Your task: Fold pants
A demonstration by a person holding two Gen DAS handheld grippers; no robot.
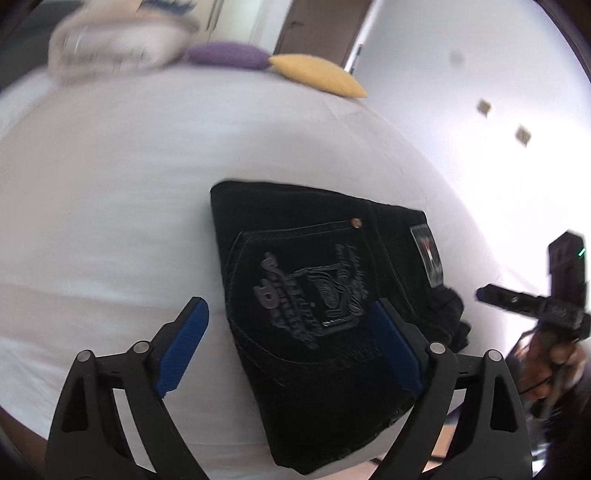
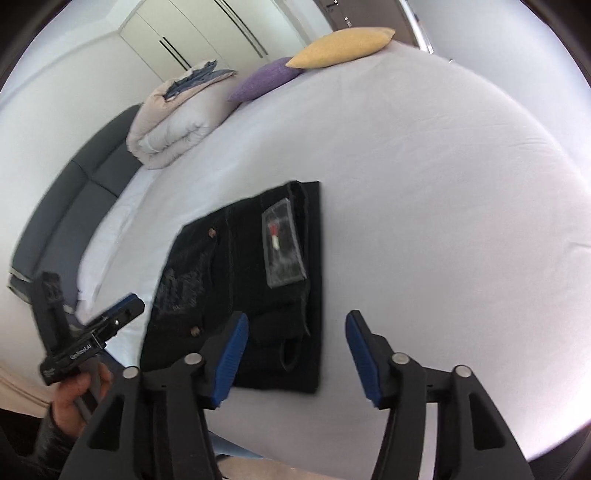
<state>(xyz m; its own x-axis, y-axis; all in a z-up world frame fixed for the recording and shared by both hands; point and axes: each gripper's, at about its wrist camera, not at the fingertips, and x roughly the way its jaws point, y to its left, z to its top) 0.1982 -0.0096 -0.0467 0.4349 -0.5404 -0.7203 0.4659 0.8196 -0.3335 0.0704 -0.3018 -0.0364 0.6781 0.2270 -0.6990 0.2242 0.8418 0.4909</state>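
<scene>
Black pants (image 1: 325, 302) lie folded into a compact rectangle on the white bed sheet (image 1: 110, 206), back pocket with embroidery and a waist label facing up. They also show in the right wrist view (image 2: 243, 280). My left gripper (image 1: 291, 347) is open and empty, held above the near end of the pants. My right gripper (image 2: 295, 354) is open and empty, above the pants' near right corner. The right gripper also shows at the right in the left wrist view (image 1: 532, 302); the left gripper shows at the left in the right wrist view (image 2: 118, 317).
A yellow cushion (image 2: 343, 48), a purple cushion (image 2: 266, 79) and a folded duvet (image 2: 177, 118) lie at the far end of the bed. A dark headboard (image 2: 74, 206) runs along the left. White wardrobes (image 2: 207, 33) stand behind.
</scene>
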